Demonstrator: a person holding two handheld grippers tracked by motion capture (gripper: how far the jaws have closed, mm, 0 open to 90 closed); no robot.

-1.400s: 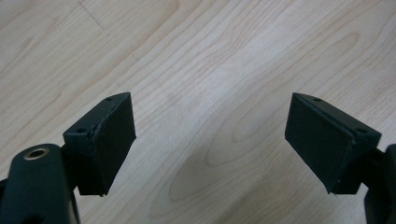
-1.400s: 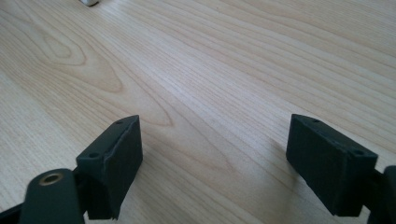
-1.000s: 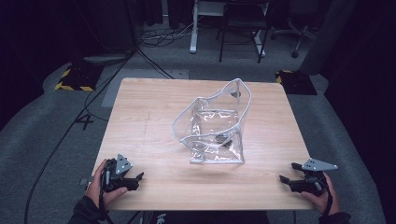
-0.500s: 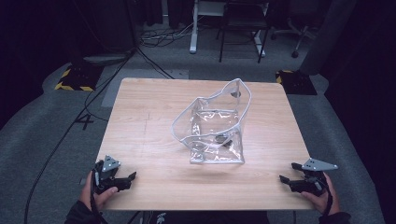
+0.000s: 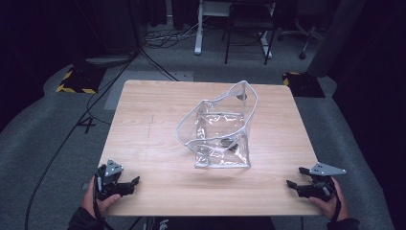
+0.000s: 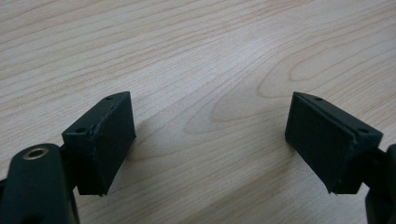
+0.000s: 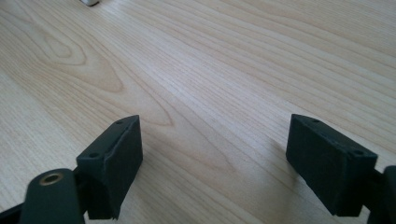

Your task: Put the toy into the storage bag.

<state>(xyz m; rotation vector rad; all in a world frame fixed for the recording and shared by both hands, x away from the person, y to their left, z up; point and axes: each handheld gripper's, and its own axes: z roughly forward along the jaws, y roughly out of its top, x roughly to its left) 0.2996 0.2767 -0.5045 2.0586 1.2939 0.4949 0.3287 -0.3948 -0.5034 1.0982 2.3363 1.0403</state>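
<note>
A clear plastic pouch [image 5: 218, 129] with white trim stands crumpled and open-mouthed in the middle of the wooden table [image 5: 153, 110]. A small dark object [image 5: 229, 142] lies inside it near the bottom. My left gripper [image 5: 130, 184] rests at the table's front left corner, held by a hand, jaws open and nothing between them. In the left gripper view its jaws [image 6: 210, 107] stand wide apart over bare wood. My right gripper [image 5: 296, 178] sits at the front right corner, also open and empty. In the right gripper view its jaws [image 7: 215, 123] frame bare wood.
Both grippers are well short of the pouch, with bare wood between. A white pouch corner [image 7: 88, 2] peeks in at the top of the right gripper view. Beyond the table lie floor cables [image 5: 76, 129], desk legs [image 5: 198, 28] and a chair [image 5: 246, 28].
My left gripper has slid a little to the left and back toward the table's front edge. The right gripper and the pouch have stayed put.
</note>
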